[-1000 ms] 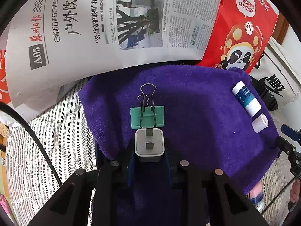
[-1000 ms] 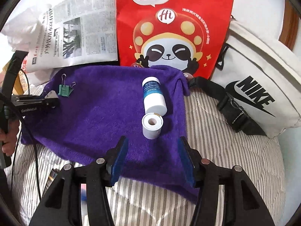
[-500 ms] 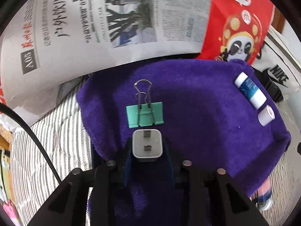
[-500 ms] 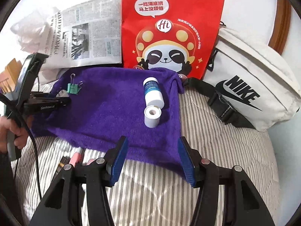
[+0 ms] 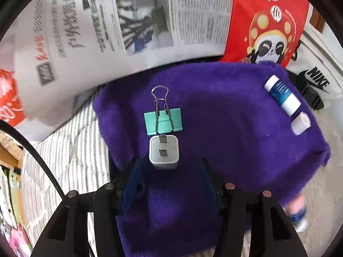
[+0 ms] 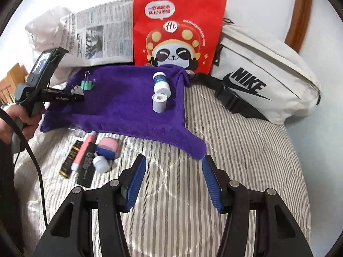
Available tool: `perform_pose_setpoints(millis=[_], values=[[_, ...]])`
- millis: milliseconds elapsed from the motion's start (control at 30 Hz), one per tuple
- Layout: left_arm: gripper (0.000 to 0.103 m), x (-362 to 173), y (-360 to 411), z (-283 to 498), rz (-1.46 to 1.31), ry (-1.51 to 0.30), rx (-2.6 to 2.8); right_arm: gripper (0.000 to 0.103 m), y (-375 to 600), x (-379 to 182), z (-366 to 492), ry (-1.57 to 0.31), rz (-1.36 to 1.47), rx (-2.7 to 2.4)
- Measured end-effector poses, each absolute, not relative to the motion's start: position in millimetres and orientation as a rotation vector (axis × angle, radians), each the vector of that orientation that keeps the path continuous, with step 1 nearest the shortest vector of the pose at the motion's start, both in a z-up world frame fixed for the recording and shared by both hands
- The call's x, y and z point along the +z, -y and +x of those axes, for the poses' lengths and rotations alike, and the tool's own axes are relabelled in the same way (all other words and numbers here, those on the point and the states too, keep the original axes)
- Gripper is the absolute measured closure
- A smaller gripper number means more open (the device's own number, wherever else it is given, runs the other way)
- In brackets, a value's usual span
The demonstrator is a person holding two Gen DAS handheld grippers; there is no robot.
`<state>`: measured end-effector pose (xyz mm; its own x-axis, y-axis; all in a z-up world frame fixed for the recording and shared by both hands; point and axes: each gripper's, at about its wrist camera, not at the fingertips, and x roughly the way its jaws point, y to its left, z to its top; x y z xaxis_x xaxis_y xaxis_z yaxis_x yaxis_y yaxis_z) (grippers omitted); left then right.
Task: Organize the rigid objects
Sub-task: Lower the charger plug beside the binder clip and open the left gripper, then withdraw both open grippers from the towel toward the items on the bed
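A purple towel lies on the striped bed; it also shows in the right wrist view. On it a white plug adapter stands just before a green binder clip. My left gripper is open, its jaws wide apart just behind the adapter, not touching it. A blue-and-white tube and a white cap lie at the towel's right; both show in the right wrist view, tube and cap. My right gripper is open and empty over the bed.
Newspaper, a red panda bag and a white Nike bag stand behind the towel. Several small items lie on the bed before the towel: a pink tube, a pink-and-blue case, a white cap, dark packets.
My left gripper has opened and let go of the plug adapter, which now stands on the towel. My right gripper has pulled back and up from the towel.
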<state>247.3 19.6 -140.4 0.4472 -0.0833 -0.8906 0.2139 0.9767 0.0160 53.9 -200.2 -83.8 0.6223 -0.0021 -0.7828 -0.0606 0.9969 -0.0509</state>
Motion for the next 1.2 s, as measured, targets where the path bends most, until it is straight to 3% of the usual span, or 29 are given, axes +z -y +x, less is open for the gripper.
perform_pose_setpoints(millis=[100,300,1200], values=[[0.039,-115.5,-12.1,234.6,0.118,-1.058,-0.206,0.049,200.4,-75.7,47.2,-0.889,-0.031,0.046],[0.032,-79.2,-1.9,188.3,0.140,-0.980,-0.254,0.048,189.7,-67.5,37.2,-0.882,-0.037,0.059],[0.032,-96.1,5.4,33.0,0.117,-1.029,-0.251,0.048,144.2,-28.1,-22.0,-0.895,-0.013,0.264]])
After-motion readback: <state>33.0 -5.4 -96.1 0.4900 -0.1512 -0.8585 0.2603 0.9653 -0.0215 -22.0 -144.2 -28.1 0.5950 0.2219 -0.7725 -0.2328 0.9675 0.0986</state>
